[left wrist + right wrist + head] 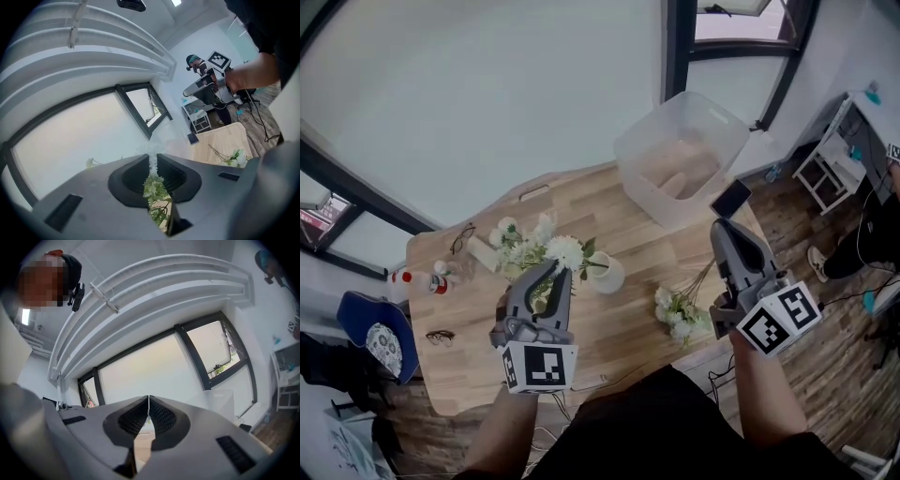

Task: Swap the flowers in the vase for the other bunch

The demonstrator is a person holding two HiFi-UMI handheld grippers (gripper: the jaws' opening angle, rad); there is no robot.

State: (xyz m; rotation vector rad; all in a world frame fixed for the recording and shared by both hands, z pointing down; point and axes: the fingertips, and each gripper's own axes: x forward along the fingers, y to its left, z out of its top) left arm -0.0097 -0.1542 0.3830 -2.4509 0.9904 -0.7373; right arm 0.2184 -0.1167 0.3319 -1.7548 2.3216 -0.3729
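A small white vase (608, 275) stands mid-table with a bunch of white flowers (534, 246) leaning out of it to the left. My left gripper (561, 270) reaches into that bunch. In the left gripper view its jaws (153, 161) stand nearly together, with green stems and leaves (153, 187) pinched between the pads. The other bunch (678, 315) lies flat on the table near the front right edge and also shows in the left gripper view (233, 158). My right gripper (719, 226) hovers above and right of that bunch, shut with nothing in it (148, 401).
A clear plastic bin (680, 155) sits at the table's far right corner with a dark phone (730, 199) beside it. Two pairs of glasses (461, 238) (441, 337) and a small bottle (433, 278) lie at the left. A blue chair (380, 342) stands beyond the left edge.
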